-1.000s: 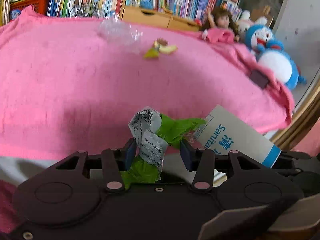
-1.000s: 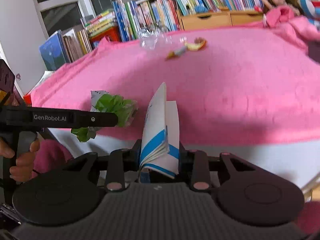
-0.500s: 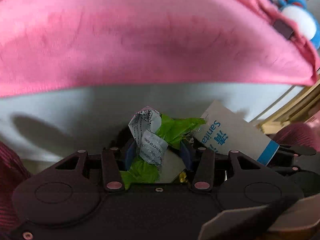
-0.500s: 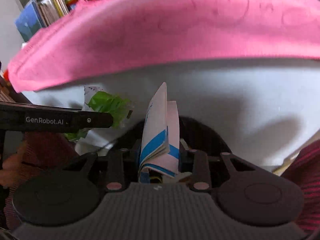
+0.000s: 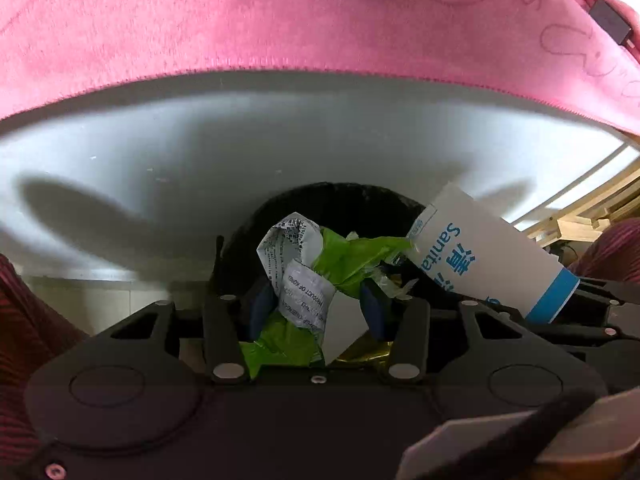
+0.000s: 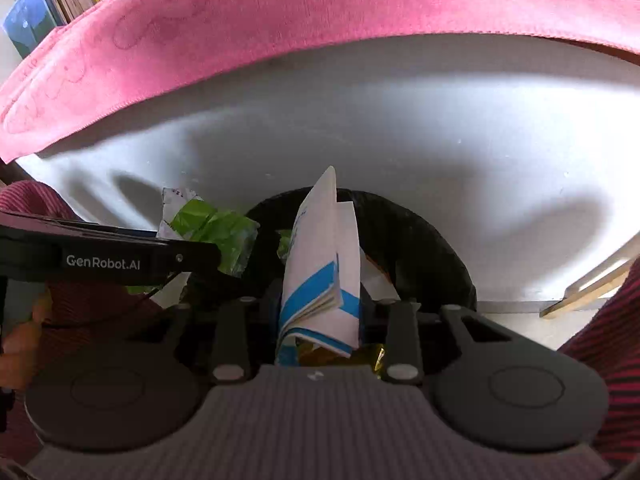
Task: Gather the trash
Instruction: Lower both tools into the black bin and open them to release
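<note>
Both grippers (left (image 5: pixel 316 304), right (image 6: pixel 320 312), opening) hold trash over the bin (image 5: pixel 344 200).

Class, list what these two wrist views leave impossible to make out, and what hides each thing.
Left wrist: black bin interior, behind green wrapper and left tongs.
Right wrist: white-and-blue packet lettering, seen edge-on.
Both: pink cloth top, cut off by upper edge.

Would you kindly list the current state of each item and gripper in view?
left gripper: clamped on the green wrapper, crumpled.
right gripper: jaws opening, white-and-blue packet between them, folded.
black bin: open below both, some trash inside.
pink blanket: hanging over the edge.
</note>
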Demonstrator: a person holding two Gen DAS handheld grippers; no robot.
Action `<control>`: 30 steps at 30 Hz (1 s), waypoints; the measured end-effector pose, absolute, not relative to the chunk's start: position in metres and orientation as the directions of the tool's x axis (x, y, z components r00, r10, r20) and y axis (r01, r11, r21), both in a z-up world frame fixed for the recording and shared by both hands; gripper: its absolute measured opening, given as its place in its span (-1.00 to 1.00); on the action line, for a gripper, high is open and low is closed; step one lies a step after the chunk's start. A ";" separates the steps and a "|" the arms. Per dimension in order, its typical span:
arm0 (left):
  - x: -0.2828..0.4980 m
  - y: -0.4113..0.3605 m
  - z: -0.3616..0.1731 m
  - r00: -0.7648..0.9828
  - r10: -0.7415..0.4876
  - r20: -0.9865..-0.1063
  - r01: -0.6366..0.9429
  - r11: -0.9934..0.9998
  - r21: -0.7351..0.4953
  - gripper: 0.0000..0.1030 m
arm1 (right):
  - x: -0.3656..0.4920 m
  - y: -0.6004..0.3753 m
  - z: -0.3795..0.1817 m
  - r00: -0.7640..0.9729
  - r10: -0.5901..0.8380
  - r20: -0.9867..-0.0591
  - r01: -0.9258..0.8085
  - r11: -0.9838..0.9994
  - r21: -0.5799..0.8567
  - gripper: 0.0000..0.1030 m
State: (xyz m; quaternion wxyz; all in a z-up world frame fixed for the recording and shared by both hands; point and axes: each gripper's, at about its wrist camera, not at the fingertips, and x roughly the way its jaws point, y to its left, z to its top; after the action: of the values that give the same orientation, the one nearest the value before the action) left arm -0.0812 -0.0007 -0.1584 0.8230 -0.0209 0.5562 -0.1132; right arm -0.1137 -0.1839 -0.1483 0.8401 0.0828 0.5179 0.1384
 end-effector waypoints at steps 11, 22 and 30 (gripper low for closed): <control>-0.077 -0.003 -0.162 0.341 -0.201 -0.918 0.163 0.975 -0.153 -0.09 | -0.108 -0.187 -0.147 0.416 0.313 -0.854 -0.134 0.950 0.283 -0.17; -0.079 -0.004 -0.160 0.351 -0.187 -0.917 0.166 0.977 -0.136 0.08 | -0.106 -0.188 -0.147 0.420 0.315 -0.851 -0.133 0.949 0.285 0.10; -0.078 -0.005 -0.156 0.368 -0.168 -0.914 0.161 0.980 -0.115 0.41 | -0.104 -0.188 -0.149 0.427 0.319 -0.846 -0.134 0.948 0.290 0.20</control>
State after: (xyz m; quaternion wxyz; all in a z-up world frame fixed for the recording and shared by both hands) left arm -0.0777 -0.0049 -0.1561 0.8271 -0.0028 0.5532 -0.0995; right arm -0.1040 -0.1879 -0.1491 0.8399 0.0893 0.5181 0.1348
